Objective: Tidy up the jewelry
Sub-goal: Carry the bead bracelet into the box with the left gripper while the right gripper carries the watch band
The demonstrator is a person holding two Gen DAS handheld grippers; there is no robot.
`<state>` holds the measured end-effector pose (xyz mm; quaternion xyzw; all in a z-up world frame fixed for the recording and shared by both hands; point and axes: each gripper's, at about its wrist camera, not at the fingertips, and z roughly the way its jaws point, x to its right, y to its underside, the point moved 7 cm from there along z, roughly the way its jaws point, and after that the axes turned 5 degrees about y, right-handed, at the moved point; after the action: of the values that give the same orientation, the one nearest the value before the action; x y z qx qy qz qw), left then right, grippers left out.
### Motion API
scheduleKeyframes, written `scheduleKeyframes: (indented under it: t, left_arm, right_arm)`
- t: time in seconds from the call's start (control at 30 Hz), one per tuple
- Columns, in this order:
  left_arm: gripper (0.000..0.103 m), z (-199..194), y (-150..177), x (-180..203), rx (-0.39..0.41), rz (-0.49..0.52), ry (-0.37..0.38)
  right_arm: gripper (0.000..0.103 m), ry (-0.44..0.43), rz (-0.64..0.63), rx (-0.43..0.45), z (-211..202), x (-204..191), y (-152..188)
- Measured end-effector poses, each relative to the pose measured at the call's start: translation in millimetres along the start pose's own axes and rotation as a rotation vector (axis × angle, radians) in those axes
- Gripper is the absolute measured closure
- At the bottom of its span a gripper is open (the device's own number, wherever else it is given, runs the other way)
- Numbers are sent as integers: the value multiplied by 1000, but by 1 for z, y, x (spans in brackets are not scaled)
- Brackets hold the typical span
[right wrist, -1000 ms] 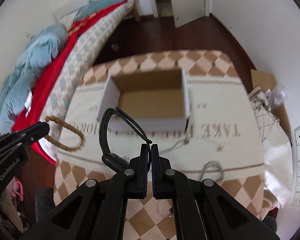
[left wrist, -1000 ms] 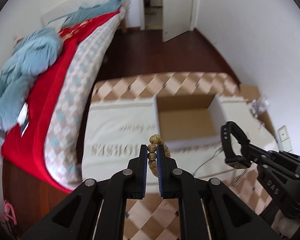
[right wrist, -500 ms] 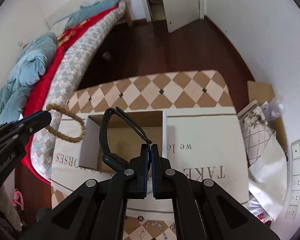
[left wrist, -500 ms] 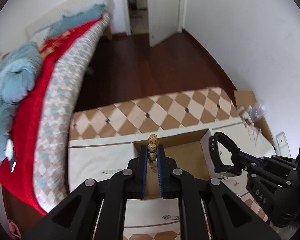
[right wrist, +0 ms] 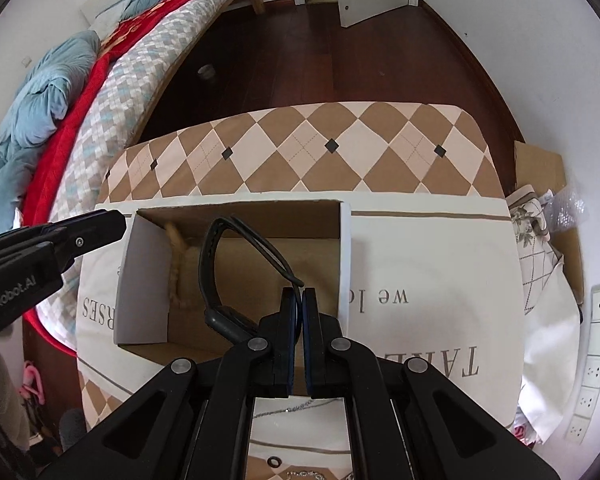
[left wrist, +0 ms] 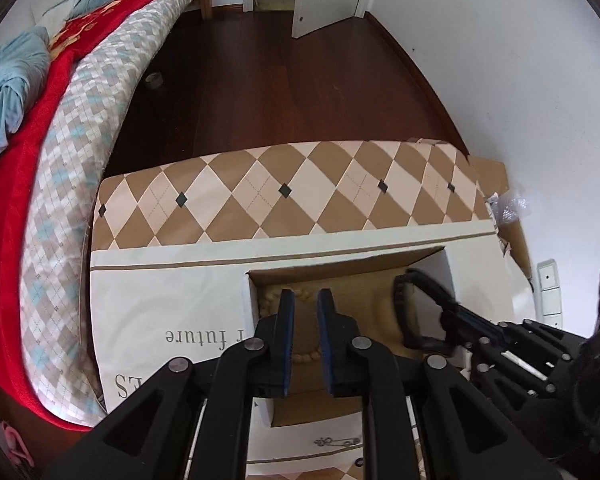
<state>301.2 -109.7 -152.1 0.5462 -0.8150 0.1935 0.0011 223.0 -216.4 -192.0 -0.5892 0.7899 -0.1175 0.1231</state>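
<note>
An open cardboard box (left wrist: 448,268) (right wrist: 144,280) sits on the cloth-covered table. A tan bead bracelet (left wrist: 272,294) (right wrist: 175,264) is falling or lying inside it, blurred, against the left wall. My left gripper (left wrist: 303,300) is open and empty just above the box, the beads below its fingers. My right gripper (right wrist: 300,294) is shut on the strap of a black wristband (right wrist: 210,264) (left wrist: 404,308) and holds it over the box's inside.
A checkered tablecloth (right wrist: 300,148) and a white printed cloth (right wrist: 428,264) cover the table. Chains and small rings (right wrist: 284,408) lie near the front edge. A bed (left wrist: 80,120) is at the left, wall sockets (right wrist: 596,340) and bags at the right.
Both grippers moved forward and down over the box. My left gripper opened and let go of the bead bracelet, which dropped into the box. The right still holds the wristband.
</note>
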Motion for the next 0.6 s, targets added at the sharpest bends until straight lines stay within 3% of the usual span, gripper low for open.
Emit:
scheduleKeyframes:
  t: [0.07, 0.1, 0.13, 0.17, 0.2, 0.27, 0.33, 0.37, 0.4, 0.6]
  left_arm:
    - [81, -4, -2, 1, 15, 4, -8]
    - [80, -7, -3, 1, 27, 7, -16]
    - [79, -10, -3, 0, 36, 11, -29]
    - [73, -13, -3, 0, 50, 15, -44]
    - [66, -17, -2, -2, 68, 18, -56]
    - [19, -24, 0, -7, 112, 21, -103]
    - [13, -31, 5, -13, 167, 20, -164]
    - [7, -32, 9, -16, 174, 21, -184]
    - [2, -32, 14, -20, 168, 14, -200]
    - [0, -29, 43, -36, 180, -24, -251]
  right_arm:
    - [85, 5, -3, 2, -1, -2, -2]
    - [70, 12, -1, 9, -2, -2, -3]
    - [61, 22, -3, 20, -4, -2, -3]
    - [48, 28, -2, 34, -8, -1, -4]
    - [41, 32, 2, 43, -11, 0, -4]
    - [38, 56, 7, 59, -17, 3, -3]
    - [22, 80, 9, 68, -22, 7, 0]
    - [8, 102, 9, 72, -24, 9, 2]
    - [1, 130, 2, 74, -25, 11, 6]
    - [0, 181, -28, 63, -22, 16, 30]
